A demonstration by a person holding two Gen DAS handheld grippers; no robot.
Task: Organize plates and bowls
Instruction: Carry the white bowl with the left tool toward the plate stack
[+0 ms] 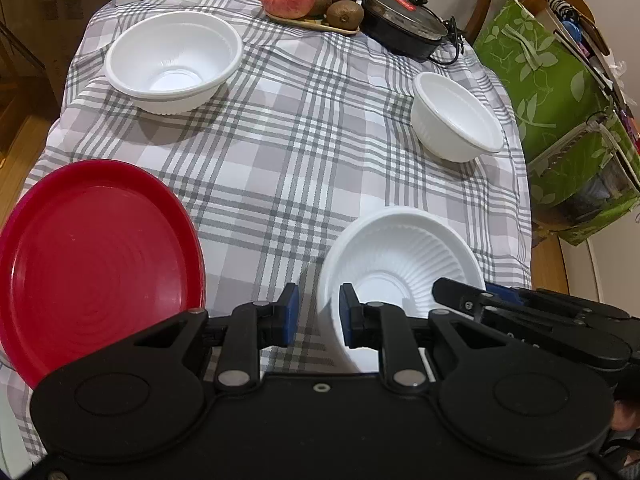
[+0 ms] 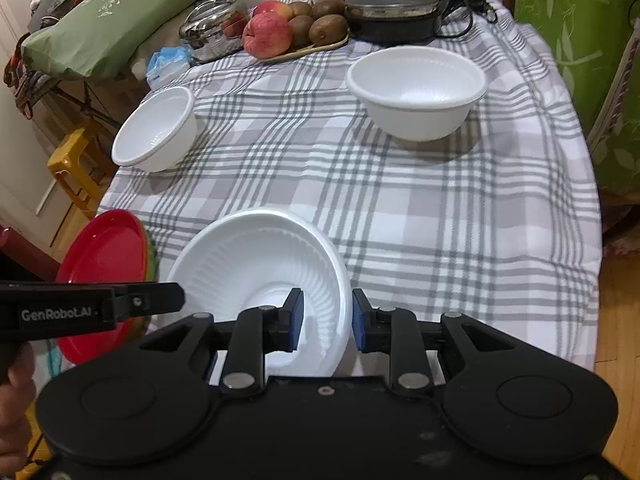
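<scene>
Both claws straddle ribbed bowl [image 2: 256,276] rim — open cloth [image 2: 400,208] beyond.

The ribbed bowl [image 1: 400,264] at six o'clock looked like thin, matt white plastic. The red plate [image 1: 96,260] at eight o'clock was smooth, glossy plastic. A soft checked cloth [image 1: 300,152] covered the desk. The left hand-held gripper [image 1: 319,316] was matt black plastic with blue pads [image 1: 291,312].

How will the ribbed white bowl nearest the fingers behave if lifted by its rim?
This bowl looks like thin disposable plastic: probably light, its rim may flex when pinched. Its glossy wall could slip. Pushed, it would likely slide on the tablecloth.
</scene>
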